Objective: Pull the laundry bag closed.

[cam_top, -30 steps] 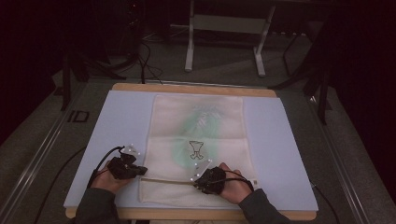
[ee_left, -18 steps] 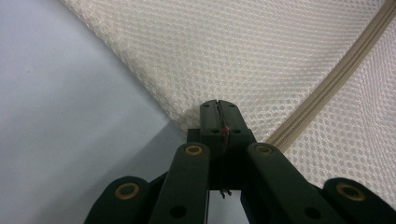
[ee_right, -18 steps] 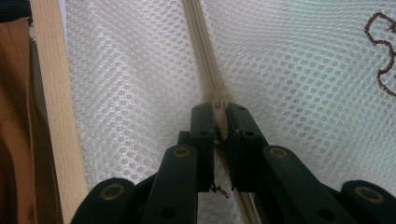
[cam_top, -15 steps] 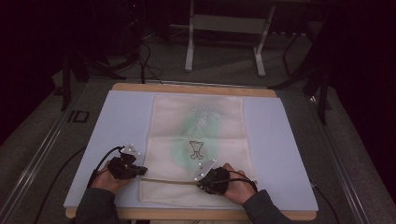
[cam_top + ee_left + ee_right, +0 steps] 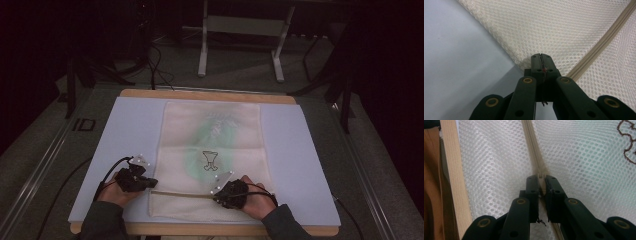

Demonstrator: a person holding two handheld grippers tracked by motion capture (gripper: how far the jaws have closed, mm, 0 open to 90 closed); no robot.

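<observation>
A cream mesh bag [image 5: 210,145] with a green garment and a brown motif inside lies flat on the pale blue mat [image 5: 125,130]. Its zipper [image 5: 180,193] runs across the near end. My left gripper [image 5: 150,183] is shut on the bag's left edge at the zipper's end. In the left gripper view its tips [image 5: 541,56] pinch the mesh [image 5: 549,25], and the zipper [image 5: 604,42] runs off to the upper right. My right gripper [image 5: 217,192] is shut on the zipper pull [image 5: 540,175]. Its jaws [image 5: 541,180] stand on either side of that pull, over the zipper tape [image 5: 530,140].
The mat lies on a wooden table whose front edge [image 5: 451,170] is close behind my right gripper. Bare mat [image 5: 454,62] lies left of the bag. Metal stand legs [image 5: 202,50] and cables sit on the floor beyond the table.
My right gripper has shifted very slightly to the right along the zipper. My left gripper has kept still.
</observation>
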